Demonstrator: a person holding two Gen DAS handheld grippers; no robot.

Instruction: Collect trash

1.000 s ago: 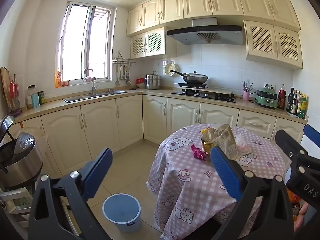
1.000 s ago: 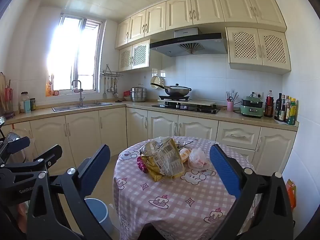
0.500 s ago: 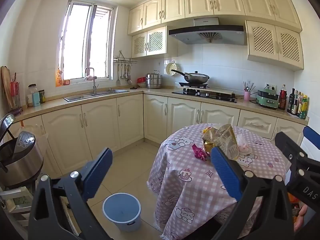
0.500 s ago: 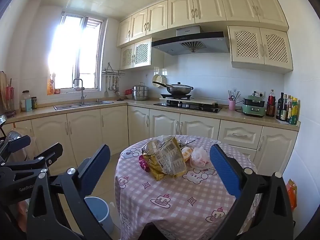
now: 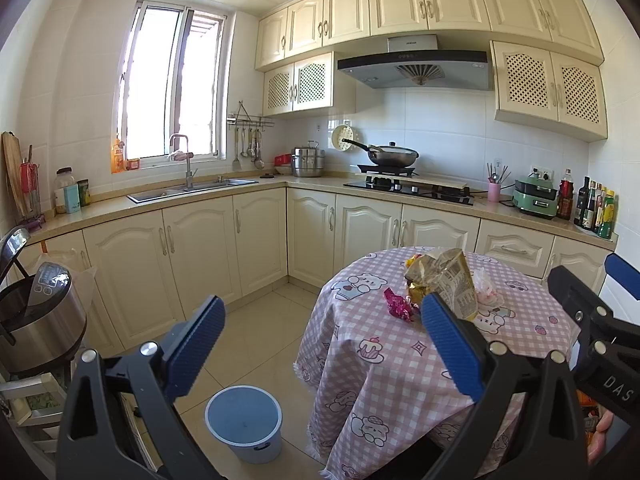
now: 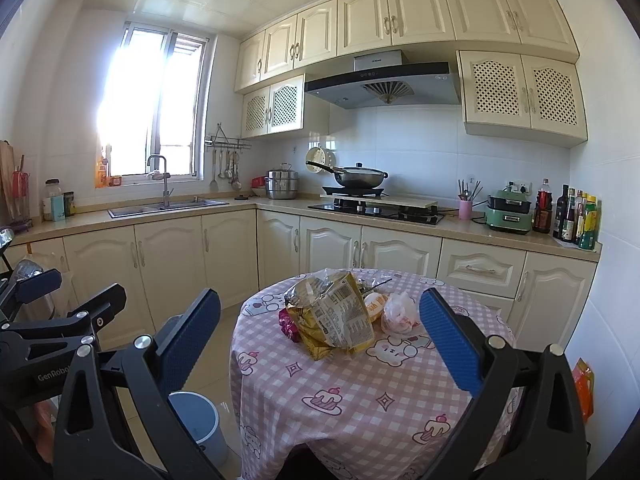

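at the far left of the left wrist view a rice cooker (image 5: 38, 316) stands by the cabinets, and next along, on the tiled floor, the pale blue bin (image 5: 243, 420) sits just beside the draped edge of the round counter (image 5: 380, 360), with nothing visible inside it. the left gripper (image 5: 320, 344) hangs in the air above the floor between bin and counter, its jaws wide apart and holding nothing. moving right onto the pink checked cloth, the trash lies in a loose cluster near the middle of the counter: a crumpled magenta wrapper (image 6: 289, 324) at the left edge, touching a large gold snack bag (image 6: 334, 316) that slumps half upright, then an orange packet (image 6: 375, 306) partly hidden behind it, and a knotted clear plastic bag (image 6: 398, 314) furthest right. the right gripper (image 6: 320, 344) faces this pile from short of it, jaws likewise wide apart and empty. judged from this, the collecting has not begun: every piece seen is on the counter, none is in a gripper, and all of it remains to be carried to the bin.
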